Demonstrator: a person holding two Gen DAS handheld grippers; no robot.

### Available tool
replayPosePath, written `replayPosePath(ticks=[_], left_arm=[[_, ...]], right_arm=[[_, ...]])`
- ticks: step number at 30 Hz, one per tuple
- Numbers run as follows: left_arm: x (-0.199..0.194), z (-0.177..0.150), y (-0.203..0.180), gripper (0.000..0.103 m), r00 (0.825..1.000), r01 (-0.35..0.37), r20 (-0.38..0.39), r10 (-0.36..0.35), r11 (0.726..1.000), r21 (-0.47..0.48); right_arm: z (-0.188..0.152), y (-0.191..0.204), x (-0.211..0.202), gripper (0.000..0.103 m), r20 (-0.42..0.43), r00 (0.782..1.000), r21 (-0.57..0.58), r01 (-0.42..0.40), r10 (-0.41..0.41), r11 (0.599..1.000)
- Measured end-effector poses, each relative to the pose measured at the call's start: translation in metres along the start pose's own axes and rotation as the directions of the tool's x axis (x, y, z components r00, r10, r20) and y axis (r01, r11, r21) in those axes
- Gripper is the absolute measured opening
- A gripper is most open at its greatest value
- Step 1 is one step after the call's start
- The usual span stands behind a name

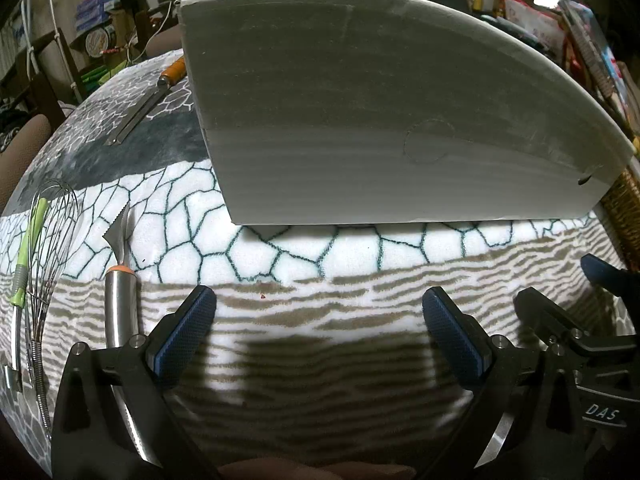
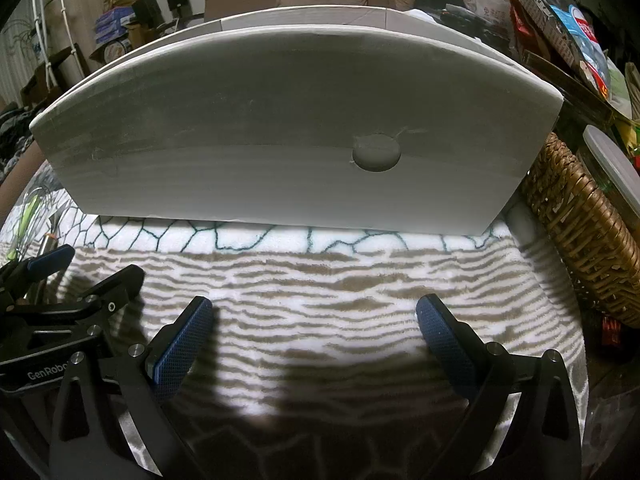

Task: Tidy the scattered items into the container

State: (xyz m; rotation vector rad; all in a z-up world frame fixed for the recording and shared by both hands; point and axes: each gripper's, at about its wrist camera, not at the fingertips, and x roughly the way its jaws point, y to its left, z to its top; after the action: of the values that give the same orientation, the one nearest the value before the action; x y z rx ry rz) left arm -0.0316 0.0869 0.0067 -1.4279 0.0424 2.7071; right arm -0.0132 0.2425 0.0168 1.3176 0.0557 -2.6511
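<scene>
A large grey cardboard box (image 1: 380,120) stands on the patterned blanket, straight ahead of both grippers; the right wrist view shows its front wall (image 2: 280,140) with a round cut-out. Left of the box lie a wire whisk (image 1: 48,240) with a green handle, a steel-handled serrated tool (image 1: 120,280) with an orange collar, and farther back a wooden-handled peeler (image 1: 152,92). My left gripper (image 1: 318,332) is open above the striped blanket with nothing between its fingers. My right gripper (image 2: 314,332) is open too, empty, just right of the left one.
A wicker basket (image 2: 580,232) sits against the box's right side. Packets and bags pile up at the far right, chairs and boxes stand behind the table at the left. The blanket's (image 1: 320,360) striped part lies between the grippers and the box.
</scene>
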Motion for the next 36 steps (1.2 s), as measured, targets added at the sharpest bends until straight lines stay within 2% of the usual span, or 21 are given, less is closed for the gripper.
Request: replayPosePath(ticks=[3,8,11,13,15,16,36], left_arm=[[0.0,0.0,0.0,0.103,1.0,-0.001,0.0,0.001,1.0,0.0],[-0.002,-0.002,0.001,0.103,1.0,-0.001,0.0,0.001,1.0,0.001],[-0.002,-0.002,0.001,0.103,1.0,-0.001,0.0,0.001,1.0,0.001],[-0.002,-0.002,0.001,0.103,1.0,-0.001,0.0,0.001,1.0,0.001],[-0.002,-0.002,0.001,0.103,1.0,-0.001,0.0,0.001,1.0,0.001],[-0.002,-0.002,0.001,0.103,1.0,0.0,0.0,0.0,1.0,0.001],[0.002,-0.001,-0.004,0.103,1.0,-0.001,-0.001,0.001,1.0,0.003]], right_arm=[[0.0,0.0,0.0,0.103,0.001,1.0,0.003,0.003,-0.003,1.0],[0.001,-0.025,-0.012,0.103,0.044,0.999,0.171,0.021,-0.029,0.985],[0.001,-0.038,-0.009,0.103,0.017,0.999,0.212,0.036,-0.041,0.977],[0.0,-0.034,-0.008,0.103,0.015,0.997,0.189,0.067,-0.071,0.98],[0.0,-0.021,-0.003,0.103,-0.016,0.99,0.122,0.144,-0.143,0.982],[0.001,-0.014,-0.003,0.103,-0.013,0.988,0.092,0.157,-0.156,0.983],[-0.001,-0.013,-0.008,0.103,-0.017,0.99,0.104,0.143,-0.142,0.984]])
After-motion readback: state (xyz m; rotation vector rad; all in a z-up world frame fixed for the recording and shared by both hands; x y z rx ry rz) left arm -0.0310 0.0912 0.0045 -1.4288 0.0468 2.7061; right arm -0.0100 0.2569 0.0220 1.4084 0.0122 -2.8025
